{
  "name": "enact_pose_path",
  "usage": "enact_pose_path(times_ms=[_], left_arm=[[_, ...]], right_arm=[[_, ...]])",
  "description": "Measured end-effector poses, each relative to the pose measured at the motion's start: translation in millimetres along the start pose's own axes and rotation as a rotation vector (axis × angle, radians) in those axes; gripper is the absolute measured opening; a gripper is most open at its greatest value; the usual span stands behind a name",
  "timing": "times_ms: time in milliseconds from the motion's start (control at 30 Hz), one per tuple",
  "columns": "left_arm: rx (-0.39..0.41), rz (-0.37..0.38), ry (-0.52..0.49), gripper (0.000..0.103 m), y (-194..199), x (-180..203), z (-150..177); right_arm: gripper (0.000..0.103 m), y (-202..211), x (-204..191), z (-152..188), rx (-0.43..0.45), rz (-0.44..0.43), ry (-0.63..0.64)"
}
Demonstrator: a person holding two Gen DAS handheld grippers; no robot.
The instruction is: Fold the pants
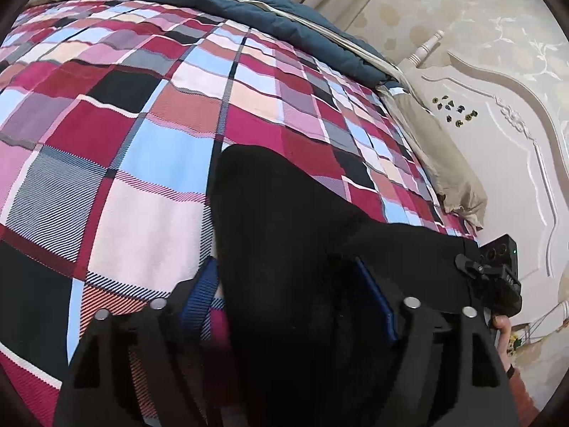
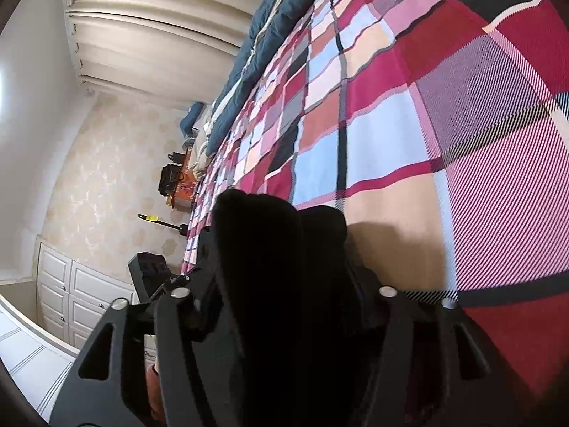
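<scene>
The black pants (image 1: 284, 220) lie on a bed covered with a checked bedspread (image 1: 135, 135) in red, pink, light blue, grey and black squares. In the left wrist view the dark cloth spreads from the near middle toward the right, and part of it runs between the 2 blue-padded fingers (image 1: 201, 295) of the left hand-held gripper (image 1: 288, 302). Those fingers stand wide apart: the left pad rests beside the edge of the cloth over the bedspread, and the right pad (image 1: 373, 295) lies against the dark fabric, so the left hand-held gripper looks released, with the pants between its fingers but not pinched.

In the right wrist view a rounded bunch of the pants (image 2: 270, 249) rises in the middle of the right hand-held gripper (image 2: 281, 284) and hides its pads. Whether the right one is clenched on the cloth or released I cannot tell.

At the far edge of the bed lies a dark blue quilt (image 1: 220, 3), with beige curtains (image 2: 149, 28) behind it. A tan pillow (image 1: 437, 156) leans against a cream carved headboard (image 1: 498, 149) on the right in the left wrist view. At that view's right edge the other device (image 1: 498, 267) shows, with fingertips of a person's hand (image 1: 503, 334) below it. White cabinet doors (image 2: 71, 291) stand at the left in the right wrist view.
</scene>
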State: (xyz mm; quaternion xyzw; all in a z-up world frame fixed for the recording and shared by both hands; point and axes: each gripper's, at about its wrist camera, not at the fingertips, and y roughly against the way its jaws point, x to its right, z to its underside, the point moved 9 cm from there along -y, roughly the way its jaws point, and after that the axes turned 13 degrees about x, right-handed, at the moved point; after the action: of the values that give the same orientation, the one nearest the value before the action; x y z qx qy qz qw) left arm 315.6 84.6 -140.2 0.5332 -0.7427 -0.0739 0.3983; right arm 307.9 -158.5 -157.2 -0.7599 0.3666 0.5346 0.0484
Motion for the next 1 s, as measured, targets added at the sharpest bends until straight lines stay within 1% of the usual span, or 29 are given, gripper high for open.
enact_pose_path(times_ms=[67,167,267,400,467,600,667,733,867,1000], left_arm=[[0.0,-0.01,-0.013,0.082,2.5,1.8,0.6],[0.0,-0.035,-0.006,0.082,8.1,1.3,2.6],[0.002,-0.047,0.008,0.082,17.0,1.4,6.4],[0.011,-0.056,0.037,0.082,32.8,-0.4,15.8],[0.014,-0.046,0.078,0.082,45.1,-2.3,25.4],[0.022,-0.003,0.165,0.083,70.9,-4.3,44.9],[0.022,0.03,0.226,0.083,85.5,-3.7,58.6],[0.018,0.055,0.262,0.083,96.0,-1.0,70.3],[-0.002,0.075,0.286,0.083,109.7,6.3,86.7],[-0.015,0.117,0.361,0.085,106.6,9.8,90.2]], right_arm=[[0.073,4.1,-4.8,0.7,0.008,-0.014,0.003],[0.081,11.6,-8.1,1.6,0.019,-0.01,0.004],[0.085,23.1,-9.8,7.4,0.022,0.006,0.02],[0.085,41.9,-9.8,20.8,0.021,0.023,0.046],[0.086,54.7,-9.0,28.4,0.029,0.028,0.043],[0.086,84.3,-6.0,43.5,0.061,0.031,0.006],[0.087,94.2,-5.3,50.3,0.069,0.03,-0.006],[0.088,103.7,-6.0,59.1,0.076,0.03,-0.02],[0.09,109.3,-8.6,72.3,0.082,0.032,-0.022],[0.091,104.2,-12.2,79.1,0.08,0.048,-0.01]])
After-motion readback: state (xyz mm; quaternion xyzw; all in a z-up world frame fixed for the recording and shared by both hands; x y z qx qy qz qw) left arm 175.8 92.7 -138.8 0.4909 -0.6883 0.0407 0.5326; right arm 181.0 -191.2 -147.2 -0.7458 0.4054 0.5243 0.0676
